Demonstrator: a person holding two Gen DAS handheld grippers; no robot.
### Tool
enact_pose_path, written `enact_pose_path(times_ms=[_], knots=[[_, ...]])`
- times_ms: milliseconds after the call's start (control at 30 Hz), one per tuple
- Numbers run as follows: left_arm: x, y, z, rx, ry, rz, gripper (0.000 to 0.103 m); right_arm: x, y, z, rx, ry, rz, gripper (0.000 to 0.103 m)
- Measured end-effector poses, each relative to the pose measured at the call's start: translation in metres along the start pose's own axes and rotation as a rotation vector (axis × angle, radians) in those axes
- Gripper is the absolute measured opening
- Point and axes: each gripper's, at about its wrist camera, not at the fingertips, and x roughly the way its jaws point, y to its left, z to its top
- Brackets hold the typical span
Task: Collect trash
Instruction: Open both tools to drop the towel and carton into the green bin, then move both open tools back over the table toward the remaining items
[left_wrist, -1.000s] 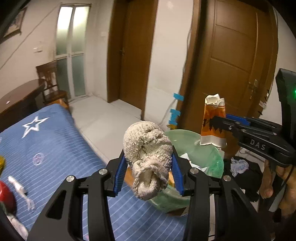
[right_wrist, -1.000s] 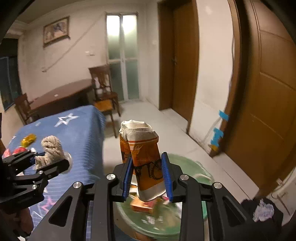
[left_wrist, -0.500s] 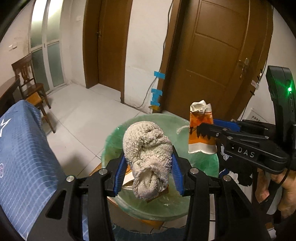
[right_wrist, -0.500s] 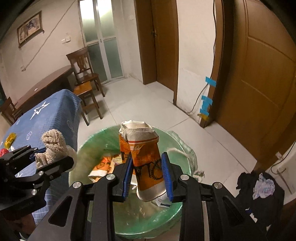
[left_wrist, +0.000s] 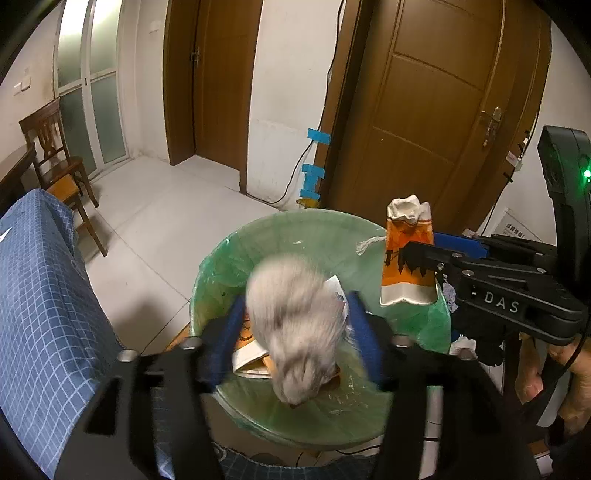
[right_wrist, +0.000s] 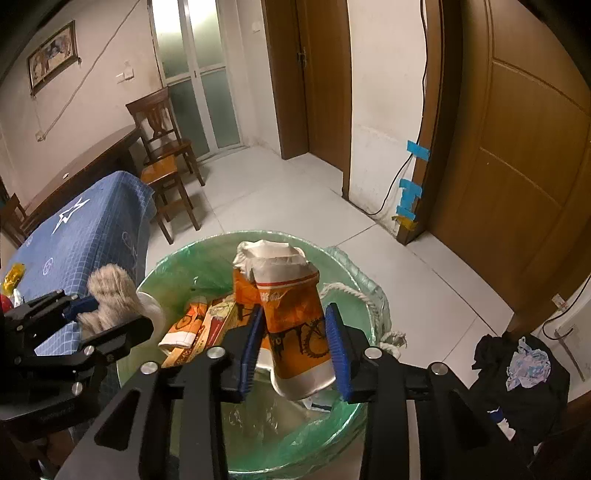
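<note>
A green-lined trash bin (left_wrist: 295, 236) (right_wrist: 177, 266) stands on the floor with cartons and wrappers (right_wrist: 199, 325) inside. My left gripper (left_wrist: 295, 325) is over the bin; its jaws have spread and the grey cloth ball (left_wrist: 295, 317) between them is blurred, loose and dropping. It also shows in the right wrist view (right_wrist: 110, 295). My right gripper (right_wrist: 293, 343) is over the bin too, jaws parted wider than the crushed orange paper cup (right_wrist: 291, 317) (left_wrist: 406, 258), which still sits between the pads, tilted.
A table with a blue cloth (left_wrist: 40, 295) (right_wrist: 81, 229) lies to the left of the bin, with small items (right_wrist: 13, 280) on it. A wooden chair (right_wrist: 162, 155) and a dark desk stand behind. A black bag (right_wrist: 517, 373) lies on the floor at right, near the doors.
Both grippers moved from over the blue table to over the bin. Both jaws have now spread; the cloth ball is falling from the left one, and the cup has come loose in the right.
</note>
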Motion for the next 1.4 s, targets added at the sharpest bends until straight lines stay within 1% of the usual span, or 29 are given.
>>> enact_pose_path(times_ms=[67,300,433,533,633,667,700,767,833,967,1033,1100,1167,1267,1333,1400], knots=[[-0.002,0.003,0.0,-0.012,-0.007,0.009,0.071,-0.001,-0.003,-0.001,0.014,-0.007,-0.002,0.043],[-0.006,0.01,-0.004,-0.035,-0.008,0.021,0.072,-0.01,-0.002,-0.011,0.021,-0.027,-0.006,0.046],[-0.011,0.009,-0.011,-0.04,-0.007,0.025,0.072,-0.027,-0.002,-0.018,0.02,-0.066,-0.009,0.049],[-0.022,0.012,-0.018,-0.053,-0.012,0.023,0.072,-0.047,0.008,-0.028,0.001,-0.114,-0.012,0.052],[-0.044,0.015,-0.033,-0.046,-0.029,0.032,0.072,-0.076,0.026,-0.045,-0.029,-0.187,0.006,0.058],[-0.051,0.016,-0.037,-0.044,-0.036,0.035,0.072,-0.087,0.035,-0.053,-0.04,-0.221,0.018,0.063],[-0.059,0.017,-0.041,-0.041,-0.044,0.041,0.072,-0.096,0.043,-0.062,-0.05,-0.246,0.028,0.066],[-0.078,0.022,-0.051,-0.041,-0.064,0.057,0.072,-0.111,0.056,-0.078,-0.064,-0.288,0.046,0.074],[-0.097,0.029,-0.061,-0.052,-0.087,0.069,0.072,-0.122,0.067,-0.09,-0.072,-0.311,0.065,0.078],[-0.144,0.053,-0.082,-0.104,-0.144,0.098,0.072,-0.148,0.09,-0.115,-0.062,-0.352,0.128,0.082],[-0.165,0.063,-0.093,-0.129,-0.167,0.114,0.072,-0.157,0.103,-0.126,-0.067,-0.35,0.159,0.084],[-0.188,0.081,-0.108,-0.156,-0.189,0.138,0.072,-0.162,0.114,-0.135,-0.077,-0.343,0.194,0.084],[-0.211,0.105,-0.127,-0.184,-0.194,0.174,0.072,-0.167,0.13,-0.143,-0.105,-0.333,0.223,0.085],[-0.239,0.144,-0.153,-0.222,-0.188,0.248,0.073,-0.169,0.155,-0.15,-0.151,-0.305,0.277,0.087],[-0.255,0.172,-0.172,-0.235,-0.17,0.301,0.073,-0.167,0.177,-0.154,-0.191,-0.281,0.31,0.087],[-0.267,0.197,-0.188,-0.258,-0.147,0.332,0.073,-0.166,0.2,-0.157,-0.237,-0.257,0.358,0.087]])
